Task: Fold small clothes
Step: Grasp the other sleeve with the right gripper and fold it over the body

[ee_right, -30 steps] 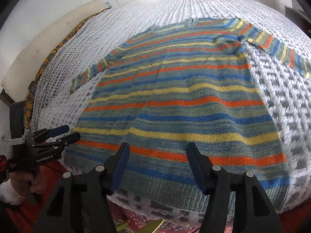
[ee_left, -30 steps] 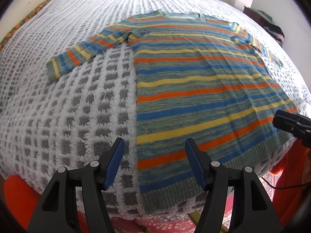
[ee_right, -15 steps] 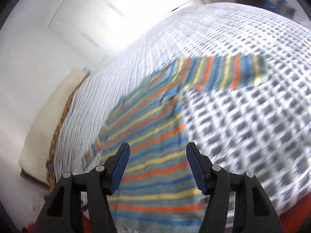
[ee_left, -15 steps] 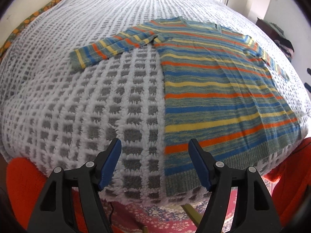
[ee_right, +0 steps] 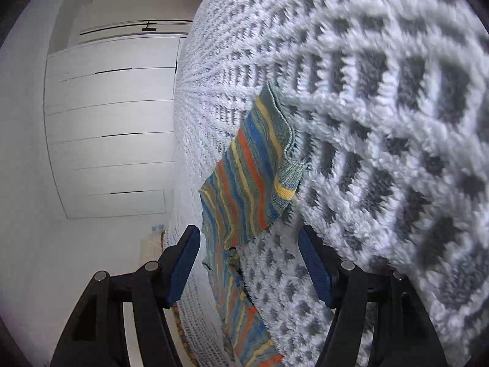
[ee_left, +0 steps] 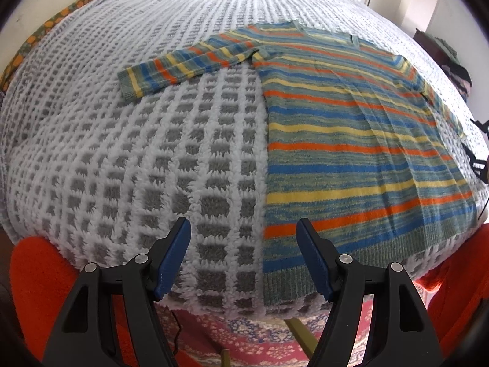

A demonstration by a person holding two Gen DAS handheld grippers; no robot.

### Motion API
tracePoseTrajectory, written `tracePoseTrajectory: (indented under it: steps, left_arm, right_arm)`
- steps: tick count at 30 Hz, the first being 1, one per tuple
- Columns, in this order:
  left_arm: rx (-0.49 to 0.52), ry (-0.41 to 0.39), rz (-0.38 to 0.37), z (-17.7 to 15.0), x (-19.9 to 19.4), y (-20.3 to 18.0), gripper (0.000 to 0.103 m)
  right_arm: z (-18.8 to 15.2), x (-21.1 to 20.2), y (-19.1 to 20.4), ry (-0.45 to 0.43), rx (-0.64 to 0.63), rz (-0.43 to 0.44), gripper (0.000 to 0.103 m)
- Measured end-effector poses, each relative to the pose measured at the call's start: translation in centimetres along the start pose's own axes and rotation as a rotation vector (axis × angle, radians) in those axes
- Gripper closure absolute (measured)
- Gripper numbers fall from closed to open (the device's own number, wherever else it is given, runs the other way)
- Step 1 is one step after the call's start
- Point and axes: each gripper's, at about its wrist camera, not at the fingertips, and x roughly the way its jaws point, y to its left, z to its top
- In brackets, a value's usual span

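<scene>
A striped knit sweater (ee_left: 345, 140) in green, blue, yellow and orange lies flat on the bed, its left sleeve (ee_left: 183, 67) stretched out to the left. My left gripper (ee_left: 244, 244) is open and empty, above the bed's front edge beside the sweater's lower left corner. My right gripper (ee_right: 249, 253) is open and empty, rolled sideways low over the blanket, with the sweater's right sleeve cuff (ee_right: 275, 165) just ahead of its fingertips. A bit of the right gripper (ee_left: 479, 153) shows at the right edge of the left wrist view.
A white and grey waffle blanket (ee_left: 137, 159) covers the bed. An orange cloth (ee_left: 36, 281) and a patterned rug (ee_left: 244, 336) lie below the front edge. White wardrobe doors (ee_right: 110, 122) stand beyond the bed in the right wrist view.
My left gripper has shifted left along the front edge. My right gripper has swung from the hem to the right sleeve, rolled sideways and come down close to the cuff.
</scene>
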Motion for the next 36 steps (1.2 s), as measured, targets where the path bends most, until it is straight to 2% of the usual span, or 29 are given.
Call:
tracePoseTrajectory:
  steps: [5, 10, 12, 13, 14, 15, 17, 20, 24, 27, 30, 32, 33, 34, 35, 36]
  left_arm:
    - [-0.012, 0.031, 0.016, -0.2, 0.8, 0.2, 0.03]
    - [-0.025, 0.052, 0.015, 0.0, 1.5, 0.4, 0.03]
    - [-0.023, 0.055, 0.014, 0.0, 1.7, 0.3, 0.03]
    - [-0.022, 0.061, 0.013, 0.0, 1.9, 0.3, 0.03]
    - [-0.021, 0.068, 0.01, 0.0, 2.1, 0.2, 0.03]
    - [-0.018, 0.073, 0.007, 0.0, 2.3, 0.1, 0.03]
    - [-0.008, 0.068, 0.005, 0.0, 2.3, -0.1, 0.03]
    - [0.004, 0.05, 0.0, -0.1, 2.2, -0.2, 0.03]
    - [-0.005, 0.056, -0.02, -0.3, 2.6, 0.2, 0.03]
    - [-0.028, 0.045, -0.035, -0.3, 2.5, 1.0, 0.03]
    - [-0.057, 0.029, -0.034, -0.3, 2.2, 1.9, 0.03]
    - [-0.081, 0.028, -0.033, -0.4, 2.1, 2.7, 0.03]
    - [-0.097, 0.029, -0.031, -0.5, 2.1, 3.2, 0.03]
    - [-0.11, 0.03, -0.029, -0.5, 2.2, 3.5, 0.03]
    - [-0.123, 0.03, -0.027, -0.5, 2.3, 3.9, 0.03]
    - [-0.136, 0.029, -0.026, -0.6, 2.2, 4.3, 0.03]
  right_arm:
    - [1.1, 2.8, -0.2, -0.052, 0.009, -0.024, 0.036]
    - [2.0, 2.5, -0.3, -0.171, 0.047, 0.048, 0.037]
    - [1.9, 2.3, -0.4, -0.18, 0.035, 0.03, 0.044]
    - [1.9, 2.4, -0.2, -0.178, 0.021, 0.005, 0.053]
    - [1.9, 2.5, -0.1, -0.174, 0.006, -0.032, 0.076]
    - [1.8, 2.9, 0.2, -0.168, -0.016, -0.075, 0.092]
    - [1.7, 2.7, 1.6, -0.193, -0.075, -0.155, 0.097]
    - [1.4, 2.7, 6.3, -0.197, -0.246, -0.18, 0.097]
    - [-1.6, 5.7, 17.0, -0.113, -0.502, -0.107, 0.097]
    - [-7.0, 10.5, 25.0, 0.01, -0.718, -0.068, 0.097]
    - [-15.9, 16.1, 29.0, 0.17, -0.927, -0.075, 0.097]
    - [-21.7, 19.8, 29.0, 0.29, -1.032, -0.094, 0.092]
    - [-24.2, 21.7, 28.1, 0.353, -1.069, -0.121, 0.085]
    - [-26.3, 23.8, 26.9, 0.428, -1.08, -0.157, 0.055]
    - [-27.7, 25.4, 25.2, 0.492, -1.071, -0.199, 0.031]
    - [-28.5, 26.1, 24.0, 0.517, -1.056, -0.213, 0.032]
